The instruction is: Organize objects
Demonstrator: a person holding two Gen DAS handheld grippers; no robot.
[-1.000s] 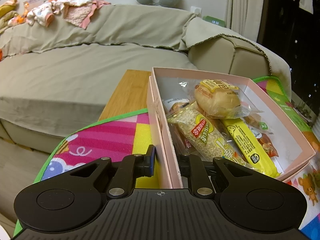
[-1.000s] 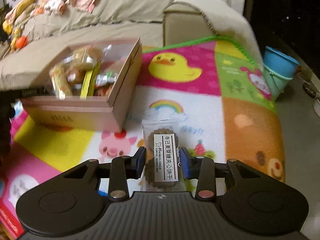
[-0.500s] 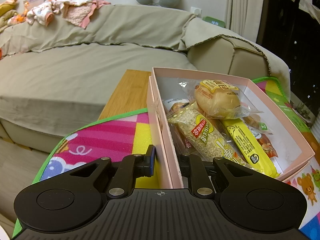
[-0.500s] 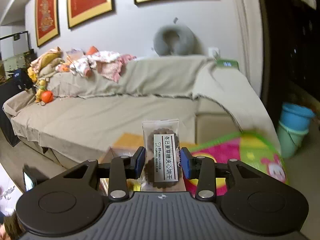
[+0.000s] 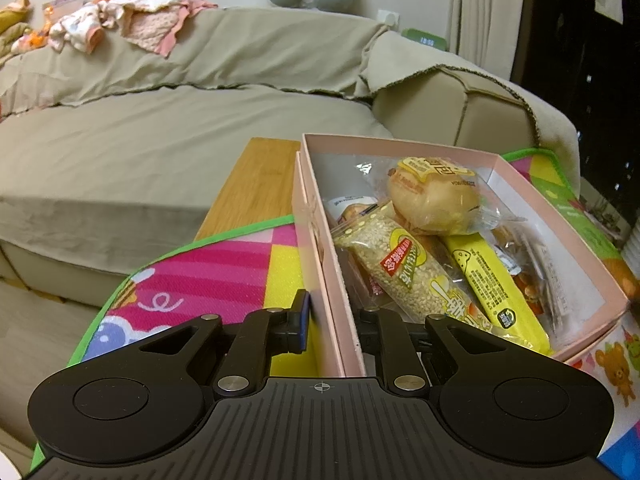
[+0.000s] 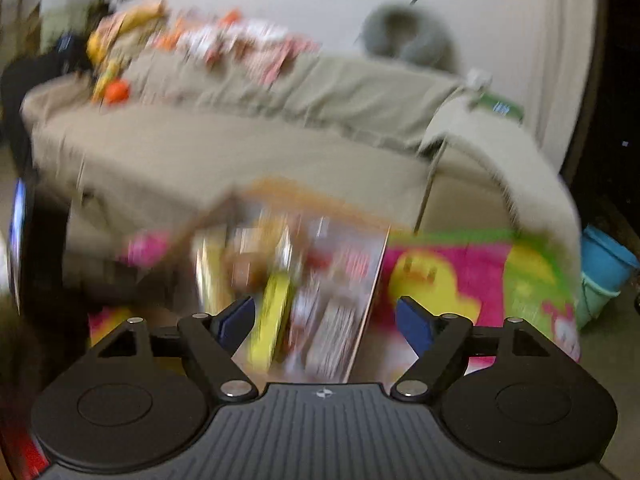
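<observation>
- Left gripper [image 5: 330, 330] pinches the pink snack box's [image 5: 400, 146] near wall, likely steadying it.
- Right gripper [image 6: 324, 320], jaws opening and empty, hovers over the box for dropping snacks.

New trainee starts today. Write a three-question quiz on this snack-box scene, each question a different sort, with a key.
1. True or false: the left tool is clamped on a wall of the pink box.
2. Which lies topmost in the box? A. round bun B. yellow bar C. sesame bar
3. Fill in: the right tool holds ______ between its fingers.

Key: 1 true. 2 A. 3 nothing; its jaws are opening above the box.
</observation>
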